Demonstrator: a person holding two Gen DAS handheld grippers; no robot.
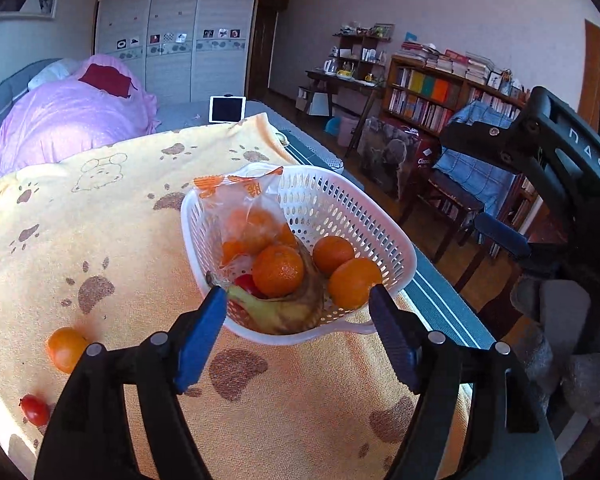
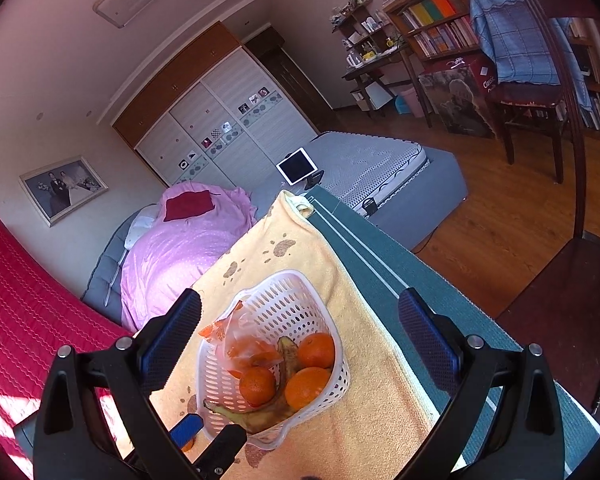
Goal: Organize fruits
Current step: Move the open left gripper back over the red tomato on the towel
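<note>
A white perforated basket (image 1: 380,216) (image 2: 334,320) sits on a yellow paw-print towel (image 1: 100,240). It holds three oranges (image 1: 278,270), a browning banana (image 1: 276,314), a small red tomato (image 1: 246,282) and a plastic bag of oranges (image 1: 248,216). My left gripper (image 1: 296,292) hovers over the basket's near rim, open, with nothing pressed between its blue pads. One loose orange (image 1: 64,348) and a cherry tomato (image 1: 34,410) lie on the towel to its left. My right gripper (image 2: 300,296) is held above the basket, open and empty.
The towel covers a teal striped cloth (image 2: 380,264) whose right edge drops to a wooden floor. Behind are a bed with a pink quilt (image 1: 72,120), a tablet (image 1: 227,109), a chair draped in blue cloth (image 2: 512,36) and a bookshelf (image 1: 432,96).
</note>
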